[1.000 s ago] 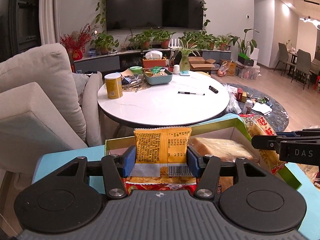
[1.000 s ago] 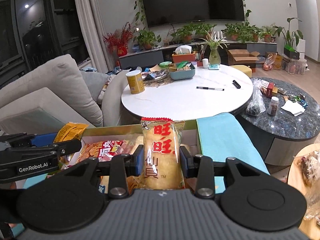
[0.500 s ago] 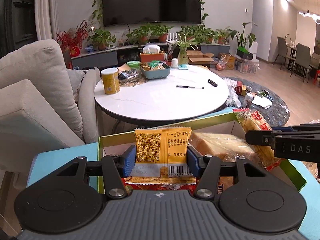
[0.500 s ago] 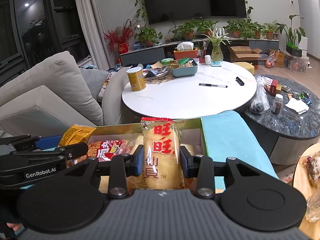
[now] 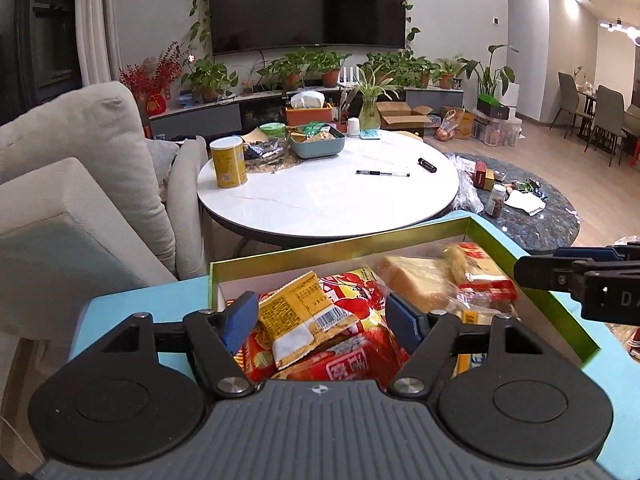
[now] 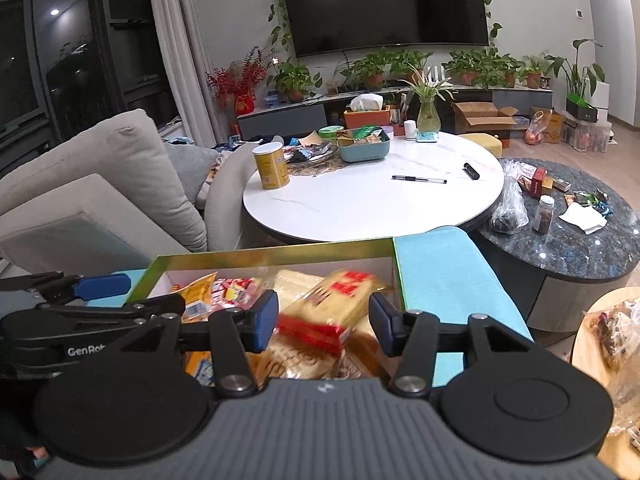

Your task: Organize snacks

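Both let go at once! Left claw [image 5: 318, 316] and right claw [image 6: 323, 322] gape wide, empty; yellow packet [image 5: 308, 316] and rice-cracker pack [image 6: 336, 308] now lie in the box [image 5: 340, 246].

A round white marble-topped table [image 5: 328, 204] held a yellow cylindrical canister [image 5: 228, 162] and a black pen [image 5: 383, 174] (well apart). A beige cushioned sofa [image 5: 76, 184] stood beside it.

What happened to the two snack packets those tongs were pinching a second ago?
Both were let go. The left tongs opened and the orange packet dropped tilted into the green box; the right tongs opened and the rice-cracker pack fell in too. The box and white table stayed put.
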`<state>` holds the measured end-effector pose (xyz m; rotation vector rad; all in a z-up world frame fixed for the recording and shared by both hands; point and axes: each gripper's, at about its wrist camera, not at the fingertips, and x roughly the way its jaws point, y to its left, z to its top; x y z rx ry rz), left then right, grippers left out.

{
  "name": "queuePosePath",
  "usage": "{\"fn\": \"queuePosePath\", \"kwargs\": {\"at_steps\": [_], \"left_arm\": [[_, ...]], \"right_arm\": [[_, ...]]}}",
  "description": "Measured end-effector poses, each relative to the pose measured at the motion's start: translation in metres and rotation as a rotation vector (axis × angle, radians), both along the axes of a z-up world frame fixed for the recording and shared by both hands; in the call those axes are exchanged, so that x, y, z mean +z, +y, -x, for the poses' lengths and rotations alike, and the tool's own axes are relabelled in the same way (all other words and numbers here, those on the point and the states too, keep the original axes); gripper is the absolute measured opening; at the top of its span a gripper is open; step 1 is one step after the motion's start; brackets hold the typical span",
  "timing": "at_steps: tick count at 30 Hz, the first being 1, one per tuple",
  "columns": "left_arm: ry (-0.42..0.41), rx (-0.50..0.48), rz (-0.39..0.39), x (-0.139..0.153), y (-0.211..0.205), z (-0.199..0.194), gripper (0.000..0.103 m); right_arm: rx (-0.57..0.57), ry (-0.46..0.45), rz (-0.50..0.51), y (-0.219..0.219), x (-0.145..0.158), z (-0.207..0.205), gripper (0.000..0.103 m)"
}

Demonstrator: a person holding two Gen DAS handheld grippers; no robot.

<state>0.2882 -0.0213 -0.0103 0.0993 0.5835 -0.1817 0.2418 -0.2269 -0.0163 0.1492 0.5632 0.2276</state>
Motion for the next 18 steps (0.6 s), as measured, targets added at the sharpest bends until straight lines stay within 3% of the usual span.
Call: {"fn": "queuePosePath", "kwargs": {"at_steps": [12,18], "left_arm": [[-0.058,0.078,0.011,0.024,0.048,0.078,0.075],[-0.053,0.119,0.032,0.022,0.070,0.120,0.079]], "right_arm": [[0.040,-0.025,0.002,0.006,0.019,0.062,0.091],[0.054,-0.011,0.012,0.004,0.015,0.100,0.091]]}}
